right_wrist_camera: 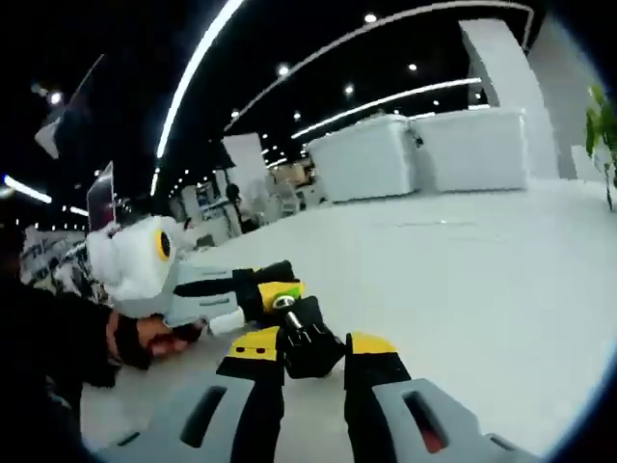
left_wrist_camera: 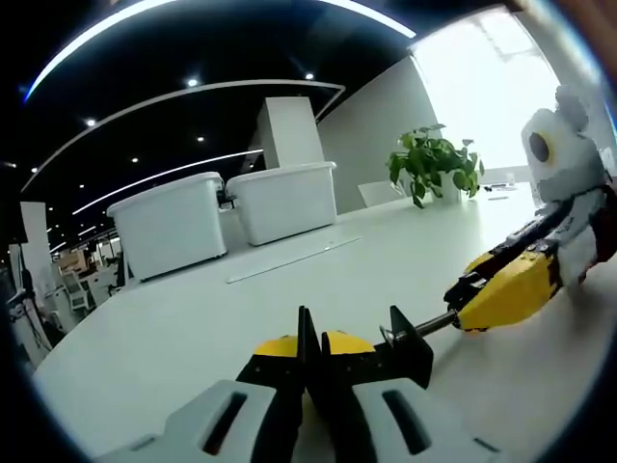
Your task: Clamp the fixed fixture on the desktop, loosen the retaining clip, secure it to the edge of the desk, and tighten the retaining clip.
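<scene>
Left gripper view shows the left gripper [left_wrist_camera: 310,362] with fingers pinched narrow on the clamp fixture [left_wrist_camera: 405,342], low over the white counter [left_wrist_camera: 193,328]. The right gripper [left_wrist_camera: 506,289] comes in from the right at the screw end. In the right gripper view, its fingers [right_wrist_camera: 255,371] close on the black retaining knob [right_wrist_camera: 307,345]. The fixture looks rigid, metal, fairly light; the knob seems the best place to grip for turning.
</scene>
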Available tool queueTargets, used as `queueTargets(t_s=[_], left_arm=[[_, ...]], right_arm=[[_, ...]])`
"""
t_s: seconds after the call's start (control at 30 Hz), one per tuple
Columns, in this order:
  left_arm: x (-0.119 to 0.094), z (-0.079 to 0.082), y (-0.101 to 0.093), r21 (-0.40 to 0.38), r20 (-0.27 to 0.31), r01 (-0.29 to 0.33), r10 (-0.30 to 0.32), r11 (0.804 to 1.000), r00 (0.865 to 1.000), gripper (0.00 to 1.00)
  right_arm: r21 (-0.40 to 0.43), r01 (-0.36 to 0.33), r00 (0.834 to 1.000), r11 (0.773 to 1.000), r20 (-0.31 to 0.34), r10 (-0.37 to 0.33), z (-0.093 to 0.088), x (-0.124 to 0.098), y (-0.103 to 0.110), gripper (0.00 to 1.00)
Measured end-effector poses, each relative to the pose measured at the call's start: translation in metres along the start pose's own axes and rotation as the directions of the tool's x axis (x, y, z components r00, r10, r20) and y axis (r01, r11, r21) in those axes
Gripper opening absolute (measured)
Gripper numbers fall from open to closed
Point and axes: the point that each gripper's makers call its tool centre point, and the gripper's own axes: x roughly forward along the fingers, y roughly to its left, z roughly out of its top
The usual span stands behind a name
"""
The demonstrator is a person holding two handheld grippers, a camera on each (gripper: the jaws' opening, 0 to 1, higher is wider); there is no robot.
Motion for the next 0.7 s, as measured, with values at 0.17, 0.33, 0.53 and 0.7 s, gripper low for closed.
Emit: queueTargets(t_s=[0.17,0.33,0.53,0.7], left_arm=[[0.001,-0.001,0.000,-0.003,0.000,0.004,-0.004,1.000,1.000,0.07],[0.000,-0.001,0.000,-0.007,-0.001,0.005,-0.005,1.000,1.000,0.07],[-0.002,0.000,0.001,-0.003,-0.002,0.003,-0.003,1.000,1.000,0.07],[-0.006,0.001,-0.001,-0.004,-0.002,0.001,-0.001,1.000,1.000,0.07]], right_arm=[[-0.502,0.044,0.999,0.864,0.009,-0.045,0.007,0.001,0.012,0.21],[-0.746,0.090,0.995,0.660,0.037,-0.094,0.005,0.003,0.011,0.20],[-0.806,0.105,0.992,0.583,0.047,-0.114,0.004,0.002,0.009,0.22],[-0.669,0.022,0.995,0.743,-0.059,-0.083,0.004,0.004,0.003,0.24]])
